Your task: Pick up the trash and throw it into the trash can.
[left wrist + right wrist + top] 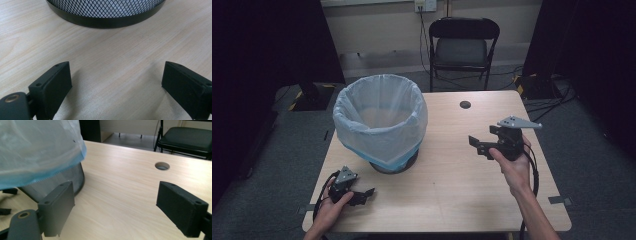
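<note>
Wide-open tongs low over the bare wooden table, mesh bin base just beyond.

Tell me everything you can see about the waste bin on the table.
The waste bin is round, of black wire mesh with a solid black base ring. A pale, translucent blue-white plastic bag lines it and folds down over the rim, covering most of the outside. It stands upright and open on the wooden table, left of centre. Neither gripper touches it.
</note>
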A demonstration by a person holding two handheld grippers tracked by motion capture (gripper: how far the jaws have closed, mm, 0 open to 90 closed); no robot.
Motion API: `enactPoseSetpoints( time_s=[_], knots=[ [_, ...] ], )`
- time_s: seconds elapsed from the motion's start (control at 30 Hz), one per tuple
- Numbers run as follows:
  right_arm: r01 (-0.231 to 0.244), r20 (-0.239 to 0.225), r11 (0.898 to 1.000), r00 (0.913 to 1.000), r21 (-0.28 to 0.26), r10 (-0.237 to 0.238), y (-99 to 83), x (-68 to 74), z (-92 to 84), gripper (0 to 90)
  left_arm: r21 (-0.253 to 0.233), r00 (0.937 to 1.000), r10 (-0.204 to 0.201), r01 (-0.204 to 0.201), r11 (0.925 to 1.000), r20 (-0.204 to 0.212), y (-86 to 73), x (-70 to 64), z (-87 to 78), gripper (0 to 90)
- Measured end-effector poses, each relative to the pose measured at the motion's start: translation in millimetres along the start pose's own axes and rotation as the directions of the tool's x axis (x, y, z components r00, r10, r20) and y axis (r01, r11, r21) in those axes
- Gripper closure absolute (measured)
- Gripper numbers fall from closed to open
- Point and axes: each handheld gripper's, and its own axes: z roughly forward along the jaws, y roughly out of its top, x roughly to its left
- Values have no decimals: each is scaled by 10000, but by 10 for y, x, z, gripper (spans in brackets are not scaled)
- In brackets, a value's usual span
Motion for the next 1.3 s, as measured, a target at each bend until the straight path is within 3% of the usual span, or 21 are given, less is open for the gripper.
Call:
enactPoseSetpoints(
  time_s=[0.5,0.7,0.83,0.97,1.03,1.13,1.2,1.3],
  knots=[
    [-404,1068,9982,9936,436,356,-605,-249,-122,150,-3,10000,1,-1,10000,0,0,0,0,85],
    [-558,1510,9941,9877,933,412,-878,-341,-115,150,0,10000,12,-12,10000,-1,0,1,0,85],
    [-672,1628,9910,9855,1161,478,-991,-385,-89,150,2,10000,16,-16,10000,-2,0,1,0,85],
    [-1301,1474,9795,9832,1540,1074,-1177,-488,-42,149,-3,10000,0,0,10000,-1,0,0,0,85],
    [-1211,1850,9771,9788,1753,881,-1272,-513,-26,150,1,10000,7,-7,10000,-2,0,0,0,85],
    [-1233,2001,9705,9764,2073,813,-1363,-538,-4,149,3,10000,18,-18,10000,-6,0,1,0,85],
    [-967,2333,9665,9716,2379,397,-1412,-549,20,149,-2,10000,4,-4,10000,0,0,0,0,85],
    [-877,2619,9626,9649,2565,181,-1481,-575,46,147,-1,10000,0,0,10000,-3,0,-1,0,85]
  ],
)
